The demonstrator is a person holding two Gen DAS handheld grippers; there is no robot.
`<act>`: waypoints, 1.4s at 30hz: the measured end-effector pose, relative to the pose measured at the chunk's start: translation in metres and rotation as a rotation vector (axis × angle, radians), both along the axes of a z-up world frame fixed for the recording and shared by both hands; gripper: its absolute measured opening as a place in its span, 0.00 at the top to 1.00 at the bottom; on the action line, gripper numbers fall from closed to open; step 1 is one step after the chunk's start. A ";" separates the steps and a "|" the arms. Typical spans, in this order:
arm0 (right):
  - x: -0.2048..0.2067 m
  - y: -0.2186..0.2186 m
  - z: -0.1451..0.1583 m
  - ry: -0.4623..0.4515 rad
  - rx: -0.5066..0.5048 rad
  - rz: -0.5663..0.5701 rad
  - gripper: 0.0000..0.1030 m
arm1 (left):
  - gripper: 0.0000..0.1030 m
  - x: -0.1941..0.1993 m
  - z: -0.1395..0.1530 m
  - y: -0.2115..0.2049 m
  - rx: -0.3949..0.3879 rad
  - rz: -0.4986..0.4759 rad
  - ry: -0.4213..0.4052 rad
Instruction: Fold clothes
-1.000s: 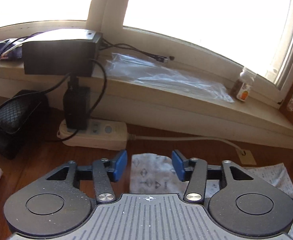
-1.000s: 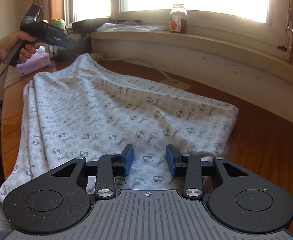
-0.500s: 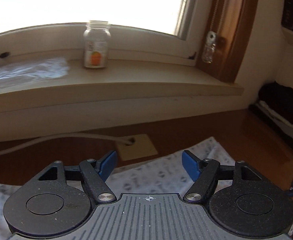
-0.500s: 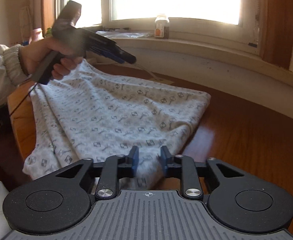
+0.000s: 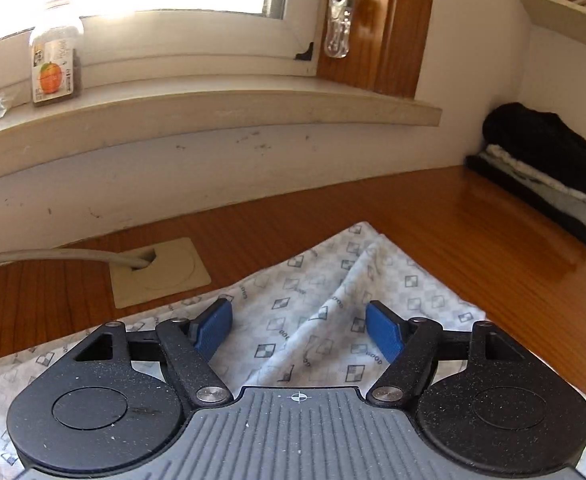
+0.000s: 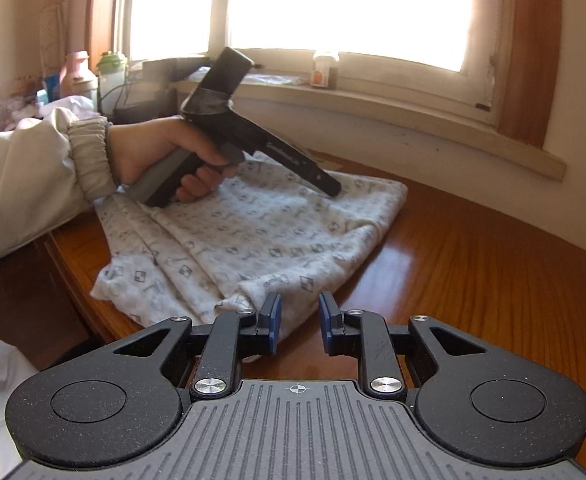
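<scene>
sleeve (image 6: 33, 172): a pale, elasticated cuff is seen at the left of the right wrist view, ending at the hand (image 6: 161, 156) by which the left gripper's handle is held.
left gripper (image 5: 299, 330): it is held angled down over the far end of the garment; its jaws are spread wide, with a raised crease lying between the blue pads and nothing pinched.
garment (image 6: 261, 236): a soft white knit printed with small grey checks and script is laid across the tabletop, partly doubled over, one thick folded corner bunched at the near edge.
right gripper (image 6: 297, 324): its jaws are set narrow; the folded corner is touched by the left pad only, bare wood showing in the gap, so no hold is judged.
tabletop (image 6: 473, 280): glossy, ribbed reddish wood, by which the cloth is carried.
jar (image 5: 57, 68): a clear cylinder with an orange label, parked on the stone sill (image 5: 253, 108).
</scene>
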State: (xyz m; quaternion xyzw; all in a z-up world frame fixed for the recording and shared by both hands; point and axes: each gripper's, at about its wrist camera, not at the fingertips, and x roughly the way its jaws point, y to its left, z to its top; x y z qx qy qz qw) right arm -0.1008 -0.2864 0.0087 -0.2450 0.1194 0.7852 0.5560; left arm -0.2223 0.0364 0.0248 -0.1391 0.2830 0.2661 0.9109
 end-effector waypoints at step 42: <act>0.075 0.022 -0.025 -0.223 0.124 -0.239 0.78 | 0.52 0.127 0.009 0.089 -0.262 -0.112 -0.034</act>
